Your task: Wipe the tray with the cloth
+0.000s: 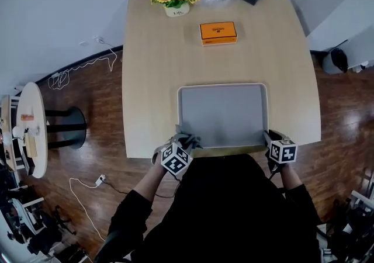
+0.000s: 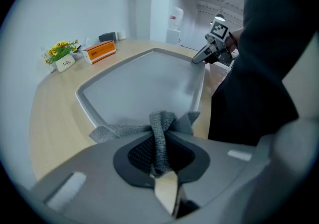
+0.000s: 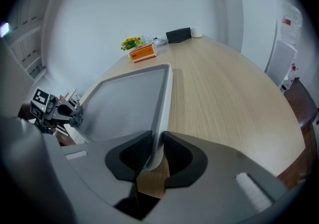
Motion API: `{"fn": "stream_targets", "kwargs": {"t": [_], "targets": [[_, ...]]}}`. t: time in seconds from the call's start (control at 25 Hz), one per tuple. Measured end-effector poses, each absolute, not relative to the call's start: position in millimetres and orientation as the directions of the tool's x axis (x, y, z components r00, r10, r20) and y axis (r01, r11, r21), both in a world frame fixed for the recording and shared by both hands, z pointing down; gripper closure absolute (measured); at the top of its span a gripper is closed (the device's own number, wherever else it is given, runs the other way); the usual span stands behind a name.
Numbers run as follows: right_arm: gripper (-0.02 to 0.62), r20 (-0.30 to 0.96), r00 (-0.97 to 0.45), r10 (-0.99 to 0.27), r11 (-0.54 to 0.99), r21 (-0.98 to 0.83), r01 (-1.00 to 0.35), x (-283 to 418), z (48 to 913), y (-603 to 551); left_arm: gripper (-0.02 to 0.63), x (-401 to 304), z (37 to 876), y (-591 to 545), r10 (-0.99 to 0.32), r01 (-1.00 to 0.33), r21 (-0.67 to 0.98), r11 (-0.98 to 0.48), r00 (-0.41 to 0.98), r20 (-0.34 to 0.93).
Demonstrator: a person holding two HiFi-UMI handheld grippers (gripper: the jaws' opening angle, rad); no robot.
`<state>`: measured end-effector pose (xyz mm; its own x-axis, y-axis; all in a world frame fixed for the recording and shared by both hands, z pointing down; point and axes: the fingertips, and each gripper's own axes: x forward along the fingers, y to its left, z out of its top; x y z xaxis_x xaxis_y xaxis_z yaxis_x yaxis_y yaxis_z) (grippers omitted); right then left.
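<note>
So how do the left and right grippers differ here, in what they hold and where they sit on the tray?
The left gripper is shut on the grey cloth; the right gripper is shut on the tray by its rim. The left gripper is at the tray's near left corner, the right gripper at its near right corner. Both are shut, at the tray's near edge.
</note>
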<state>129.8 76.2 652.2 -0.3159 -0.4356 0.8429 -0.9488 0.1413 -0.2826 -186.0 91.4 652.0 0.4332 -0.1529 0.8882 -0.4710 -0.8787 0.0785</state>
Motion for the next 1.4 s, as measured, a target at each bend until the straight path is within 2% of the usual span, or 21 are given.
{"fn": "stream_targets", "kwargs": {"t": [0.16,0.32,0.4,0.52,0.64,0.72,0.8,0.92,1.04,1.12,1.16,1.24,1.32,1.4], "targets": [[0.522,0.86,-0.301,-0.412,0.152,-0.26,-0.953,132,651,76,0.589,-186,653,89,-0.146,-0.49,0.077,-0.869,0.401,0.904],[0.525,0.777,-0.269,-0.57,0.157,-0.218,-0.963,132,603,47,0.588,-181,611,59,-0.263,-0.58,0.047,-0.813,0.439,0.859],[0.55,0.712,-0.288,-0.64,0.184,-0.221,-0.958,124,569,27,0.588,-173,567,34,-0.373,-0.633,0.03,-0.773,0.492,0.786],[0.595,0.577,-0.345,-0.741,0.257,-0.231,-0.938,106,505,-2,0.588,-159,483,0,-0.532,-0.697,0.044,-0.716,0.585,0.613],[0.595,0.404,-0.403,-0.821,0.352,-0.197,-0.915,83,429,-23,0.588,-147,408,-18,-0.628,-0.722,0.123,-0.68,0.661,0.411],[0.595,0.326,-0.431,-0.841,0.401,-0.16,-0.902,67,391,-30,0.588,-152,388,-24,-0.676,-0.746,0.12,-0.655,0.65,0.347],[0.595,0.28,-0.443,-0.852,0.423,-0.132,-0.897,57,369,-34,0.588,-175,398,-34,-0.738,-0.806,0.092,-0.585,0.576,0.352],[0.595,0.253,-0.436,-0.864,0.42,-0.118,-0.9,56,359,-37,0.588,-246,455,-48,-0.808,-0.92,0.141,-0.366,0.389,0.442],[0.595,0.272,-0.413,-0.869,0.389,-0.139,-0.911,67,367,-35,0.588,-327,531,-46,-0.786,-0.979,0.157,-0.128,0.197,0.586],[0.595,0.292,-0.39,-0.873,0.359,-0.156,-0.92,78,374,-34,0.587,-355,569,-42,-0.761,-0.983,0.175,-0.059,0.158,0.629],[0.595,0.301,-0.379,-0.875,0.345,-0.16,-0.925,83,378,-34,0.56,-362,582,-42,-0.759,-0.981,0.189,-0.043,0.155,0.632],[0.595,0.317,-0.36,-0.877,0.323,-0.165,-0.932,90,383,-33,0.243,-370,597,-39,-0.755,-0.983,0.184,-0.016,0.132,0.642],[0.595,0.322,-0.356,-0.877,0.314,-0.174,-0.933,92,385,-32,0.221,-370,591,-33,-0.758,-0.985,0.17,-0.005,0.114,0.642],[0.595,0.325,-0.359,-0.875,0.315,-0.181,-0.932,90,385,-32,0.221,-352,566,-30,-0.777,-0.978,0.202,-0.054,0.168,0.607]]}}
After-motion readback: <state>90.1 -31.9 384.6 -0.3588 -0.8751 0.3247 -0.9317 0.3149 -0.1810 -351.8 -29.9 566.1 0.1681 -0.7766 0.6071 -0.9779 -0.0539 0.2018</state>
